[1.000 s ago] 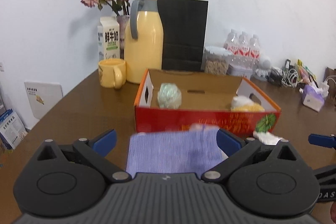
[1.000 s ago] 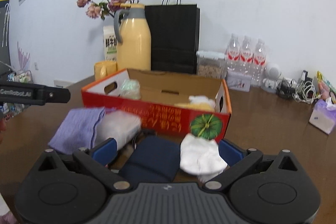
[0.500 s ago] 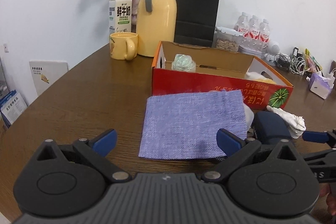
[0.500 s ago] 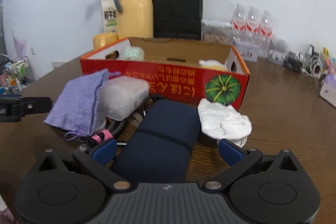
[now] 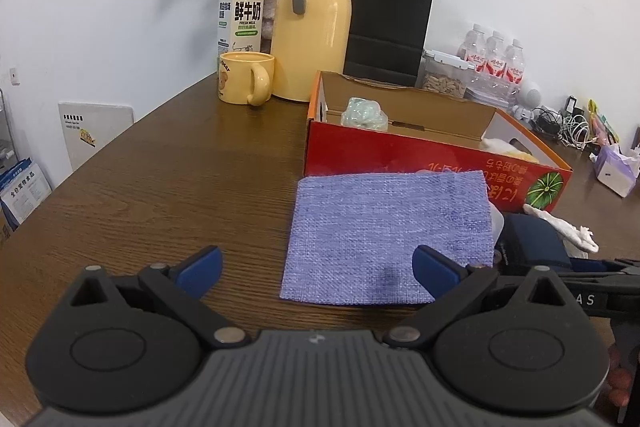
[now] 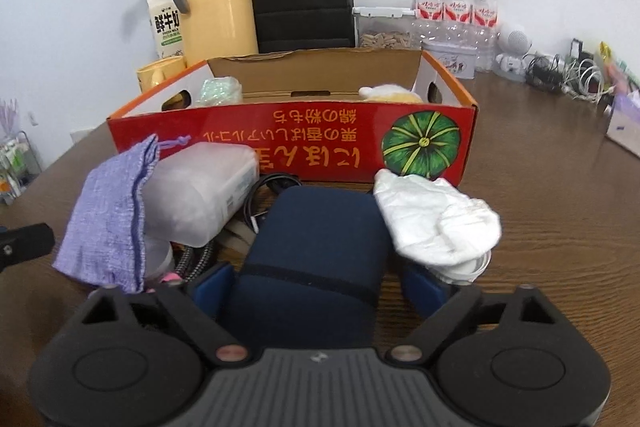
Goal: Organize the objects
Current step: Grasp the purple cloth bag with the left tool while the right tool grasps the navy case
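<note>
The right gripper (image 6: 316, 283) straddles the near end of a navy blue pouch (image 6: 320, 239) lying on the desk (image 6: 560, 227); its jaws have just been closing, the pouch between them, though pad contact cannot be made out. Beyond the pouch stands the red cardboard box (image 6: 292, 143). The left gripper (image 5: 316, 267) hangs wide open and empty, a purple cloth bag (image 5: 388, 239) flat just ahead of its right finger.

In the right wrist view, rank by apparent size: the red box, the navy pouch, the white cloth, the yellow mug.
1. red box
2. navy pouch, though nearness to the camera enlarges it
3. white cloth
4. yellow mug, mostly hidden behind the box
</note>
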`<state>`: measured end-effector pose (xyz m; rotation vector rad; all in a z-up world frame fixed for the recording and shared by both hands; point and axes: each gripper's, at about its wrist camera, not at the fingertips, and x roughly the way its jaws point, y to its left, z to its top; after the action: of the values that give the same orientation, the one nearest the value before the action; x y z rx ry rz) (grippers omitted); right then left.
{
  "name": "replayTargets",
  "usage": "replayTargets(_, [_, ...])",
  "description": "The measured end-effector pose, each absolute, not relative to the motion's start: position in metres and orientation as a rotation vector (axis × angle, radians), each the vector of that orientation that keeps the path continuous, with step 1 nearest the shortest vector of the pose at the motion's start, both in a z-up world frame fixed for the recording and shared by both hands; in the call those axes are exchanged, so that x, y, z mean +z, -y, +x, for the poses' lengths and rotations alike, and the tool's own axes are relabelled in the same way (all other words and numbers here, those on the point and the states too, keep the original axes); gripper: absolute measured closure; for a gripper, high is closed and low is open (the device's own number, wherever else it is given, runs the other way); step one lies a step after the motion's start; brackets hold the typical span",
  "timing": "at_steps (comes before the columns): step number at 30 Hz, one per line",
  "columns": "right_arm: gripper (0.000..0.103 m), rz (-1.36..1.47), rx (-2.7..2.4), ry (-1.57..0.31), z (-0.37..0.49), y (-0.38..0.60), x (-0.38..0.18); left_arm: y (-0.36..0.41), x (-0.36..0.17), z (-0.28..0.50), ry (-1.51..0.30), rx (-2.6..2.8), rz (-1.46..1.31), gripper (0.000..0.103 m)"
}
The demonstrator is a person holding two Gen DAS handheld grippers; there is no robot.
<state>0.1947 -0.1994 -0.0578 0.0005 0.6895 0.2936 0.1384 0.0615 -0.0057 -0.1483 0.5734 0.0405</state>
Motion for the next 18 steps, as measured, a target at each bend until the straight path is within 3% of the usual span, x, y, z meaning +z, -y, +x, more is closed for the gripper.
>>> replayTargets(11, [0.035, 0.015, 0.319, -0.635, 0.185, 0.205, -0.058, -0.062, -0.009, 0.141, -0.579, 0.043, -0.146, 0.0])
replayTargets(18, [0.038, -0.005, 0.333, -0.601, 0.178, 0.21, -0.055, -0.061, -0.01, 0.145, -0.583, 0.043, -0.142, 0.0])
